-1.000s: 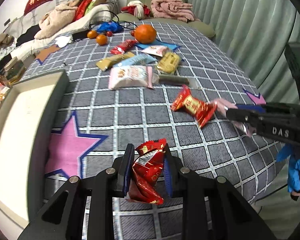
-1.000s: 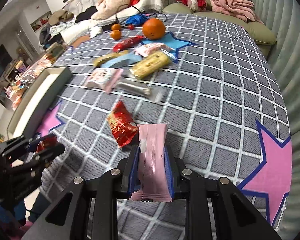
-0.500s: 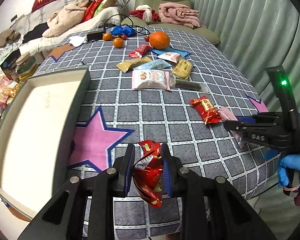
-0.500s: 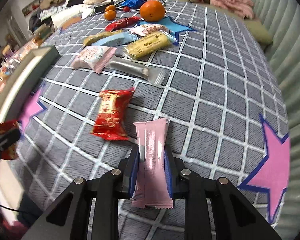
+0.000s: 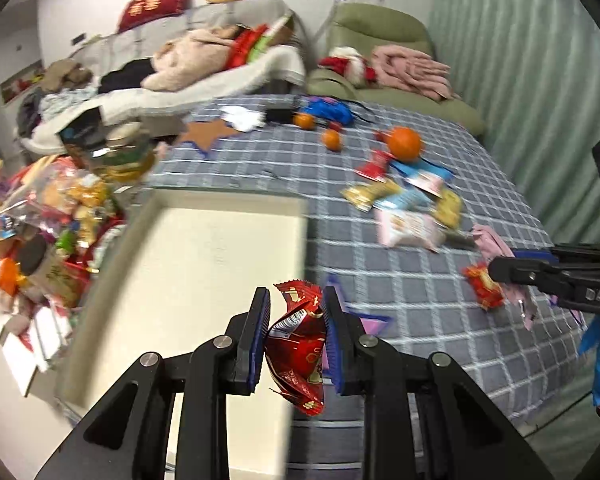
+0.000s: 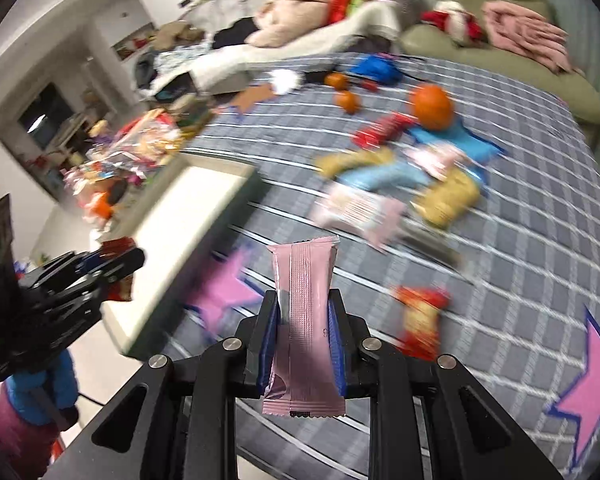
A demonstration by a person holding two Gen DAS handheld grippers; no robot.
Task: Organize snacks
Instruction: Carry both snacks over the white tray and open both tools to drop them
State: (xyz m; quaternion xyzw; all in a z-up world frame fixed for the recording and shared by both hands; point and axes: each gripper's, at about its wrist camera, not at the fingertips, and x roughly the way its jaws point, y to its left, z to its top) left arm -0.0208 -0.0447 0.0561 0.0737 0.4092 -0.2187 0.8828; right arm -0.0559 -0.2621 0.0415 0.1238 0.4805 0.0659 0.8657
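Left wrist view, left gripper (image 5: 294, 328): jaws clenched on a crinkled red snack packet (image 5: 296, 350), held clear of the table at the near right edge of the cream tray (image 5: 204, 264).
Left wrist view, handling: the packet looks light, soft and crumply; a grip across its middle, as here, seems safest, since foil can slip.
Left wrist view, table: loose snacks sit far right on the grey checked cloth (image 5: 380, 280), near a large orange (image 5: 405, 143).
Right wrist view, right gripper (image 6: 303, 344): jaws clamped on a pink wafer-style bar packet (image 6: 304, 320), upright, above the cloth right of the tray (image 6: 188, 216).
Right wrist view, handling: flat, light and probably brittle inside, so I'd squeeze gently at mid-length.
Right wrist view, table: another red candy packet (image 6: 420, 320) lies just right; this view is blurred.
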